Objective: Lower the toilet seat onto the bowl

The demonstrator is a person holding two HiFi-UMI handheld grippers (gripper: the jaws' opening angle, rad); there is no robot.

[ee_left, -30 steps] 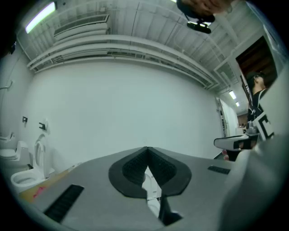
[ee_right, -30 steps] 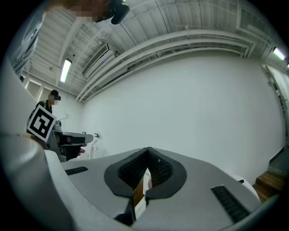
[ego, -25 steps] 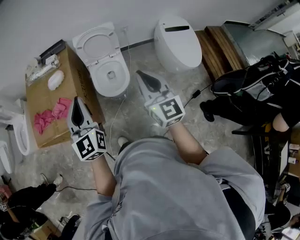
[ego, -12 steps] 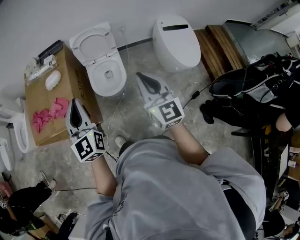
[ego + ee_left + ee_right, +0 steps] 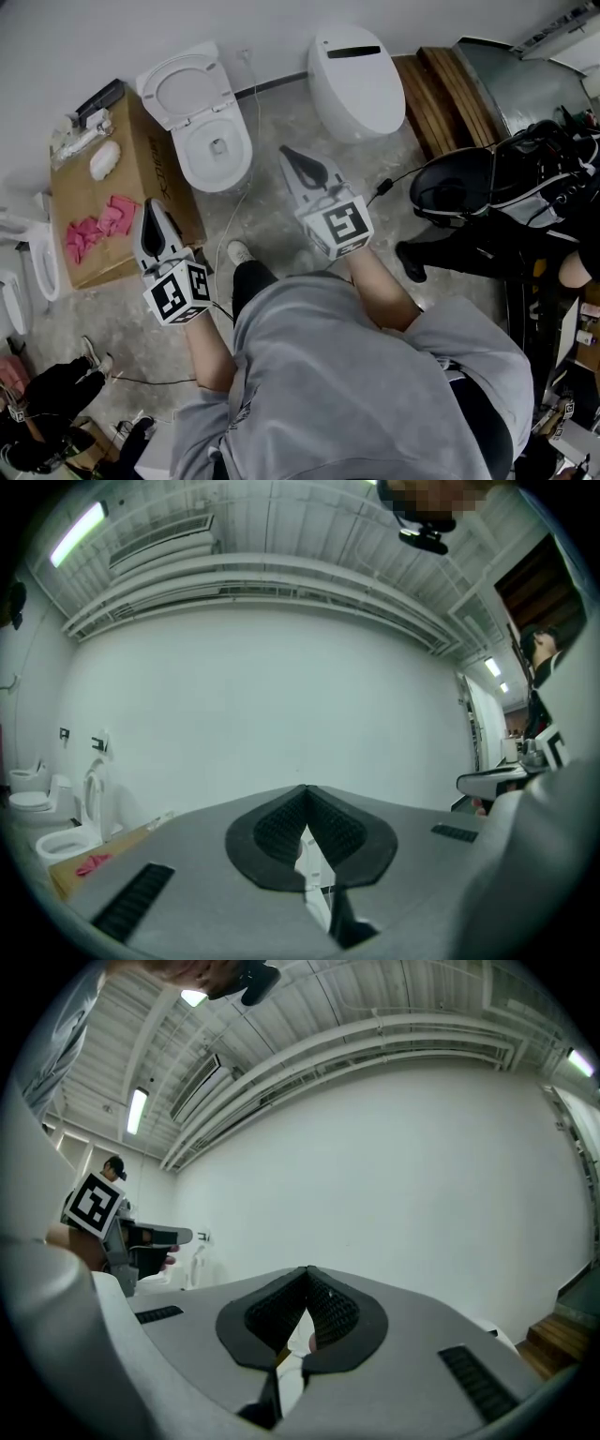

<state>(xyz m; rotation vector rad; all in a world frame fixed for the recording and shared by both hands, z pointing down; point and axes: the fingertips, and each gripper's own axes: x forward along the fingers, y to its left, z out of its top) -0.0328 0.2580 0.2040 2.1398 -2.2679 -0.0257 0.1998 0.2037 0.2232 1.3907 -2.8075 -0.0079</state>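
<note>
Upper left in the head view, the toilet seat [image 5: 190, 92] stands raised behind its bowl [image 5: 217, 150], with a cardboard box [image 5: 150, 173] just beside it.

Left gripper view: the left gripper [image 5: 303, 794] has its jaws pressed together on nothing, and the bowl is small and distorted at the lower left edge.

Right gripper view: the right gripper [image 5: 306, 1274] is likewise closed and empty.
</note>
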